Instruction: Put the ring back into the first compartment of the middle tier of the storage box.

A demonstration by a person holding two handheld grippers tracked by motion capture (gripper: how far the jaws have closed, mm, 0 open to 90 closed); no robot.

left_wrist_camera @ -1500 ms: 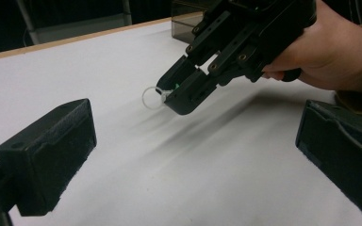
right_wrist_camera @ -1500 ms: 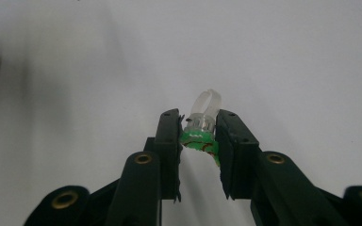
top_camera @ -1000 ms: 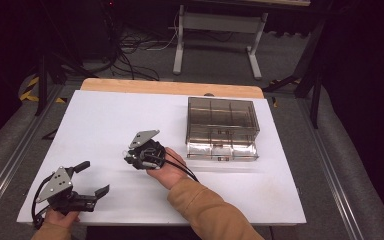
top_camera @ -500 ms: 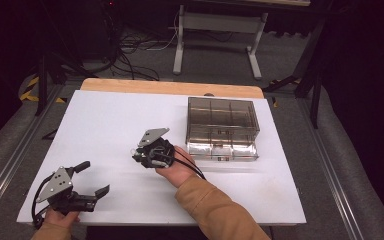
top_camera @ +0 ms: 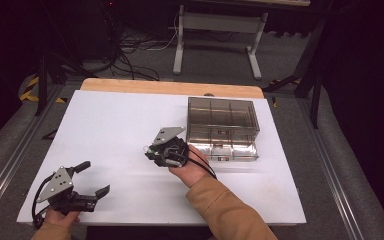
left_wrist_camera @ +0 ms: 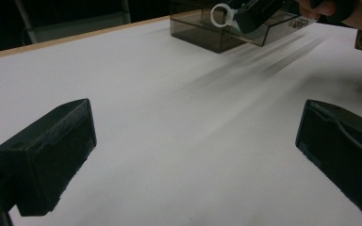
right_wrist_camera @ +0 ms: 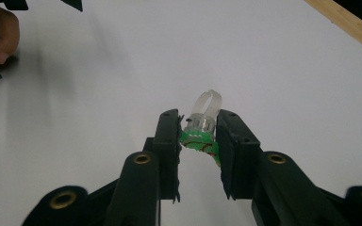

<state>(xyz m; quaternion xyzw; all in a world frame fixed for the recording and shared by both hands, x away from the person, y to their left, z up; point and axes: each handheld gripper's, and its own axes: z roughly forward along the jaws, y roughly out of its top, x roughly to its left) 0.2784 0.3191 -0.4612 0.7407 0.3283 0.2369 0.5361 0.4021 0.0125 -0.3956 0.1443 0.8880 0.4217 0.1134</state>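
A small green toy ring (right_wrist_camera: 201, 131) with a clear plastic band sits pinched between the jaws of my right gripper (right_wrist_camera: 198, 117). In the high view that gripper (top_camera: 150, 150) hovers over the middle of the white table (top_camera: 115, 125), just left of a smoky clear compartment box (top_camera: 222, 125). The left gripper view catches the ring's white band (left_wrist_camera: 220, 14) in front of the box (left_wrist_camera: 202, 35). My left gripper (top_camera: 94, 178) rests at the table's front left corner, open, with bare table between its jaws (left_wrist_camera: 193, 136).
The box has several compartments and stands at the table's right side. A wooden strip (top_camera: 170, 87) edges the far side of the table. Beyond it are cables and a metal stand's legs (top_camera: 215, 40) on the floor.
My right gripper has carried the ring to the right, closer to the box, and a little higher. The left gripper has stayed put.
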